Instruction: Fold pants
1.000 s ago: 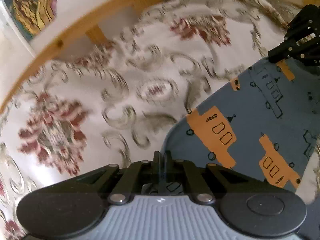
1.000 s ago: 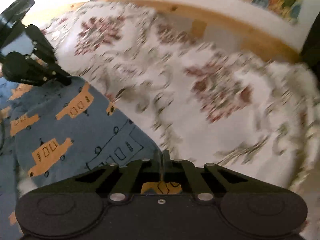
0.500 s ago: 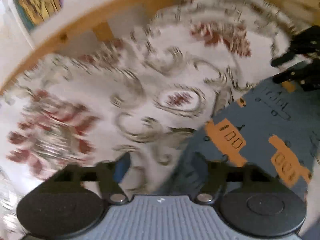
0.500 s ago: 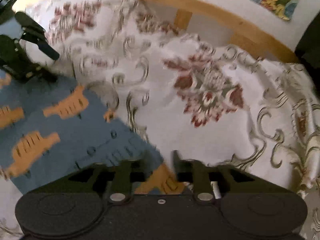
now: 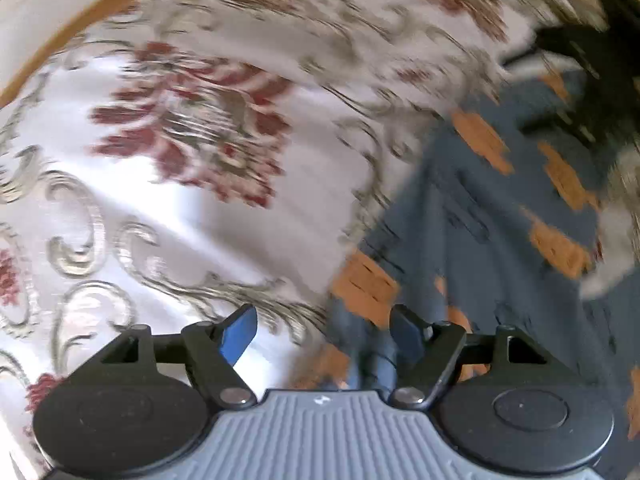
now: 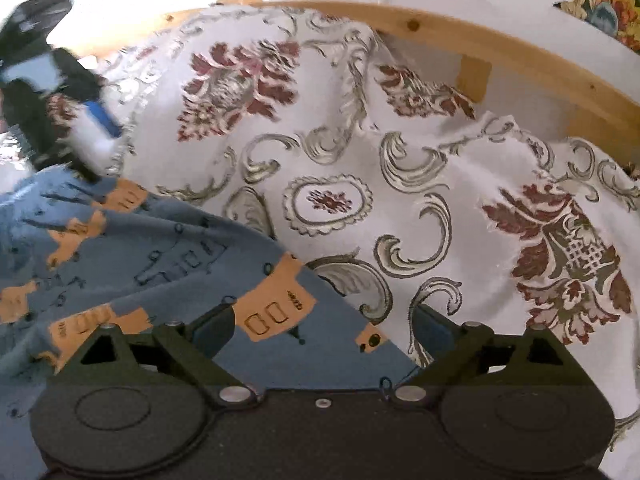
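Observation:
The blue pants (image 5: 480,208) with orange vehicle prints lie on the patterned bedspread, blurred in the left wrist view. My left gripper (image 5: 322,330) is open, its right finger over the pants' edge and its left finger over the spread. In the right wrist view the pants (image 6: 160,248) fill the lower left. My right gripper (image 6: 322,328) is open, with a corner of the pants lying loose between its fingers. Each gripper shows blurred in the other's view: the right gripper (image 5: 580,80) at top right, the left gripper (image 6: 60,120) at upper left.
A white bedspread (image 6: 400,160) with red flowers and grey scrolls covers the surface, rumpled toward the back. A wooden bed rail (image 6: 500,48) runs behind it, with a white wall and colourful pictures (image 6: 608,4) above.
Both grippers were shut on the pants' edge a second ago. Both have opened and let go, and the pants now lie on the spread. The left view has swung and is blurred.

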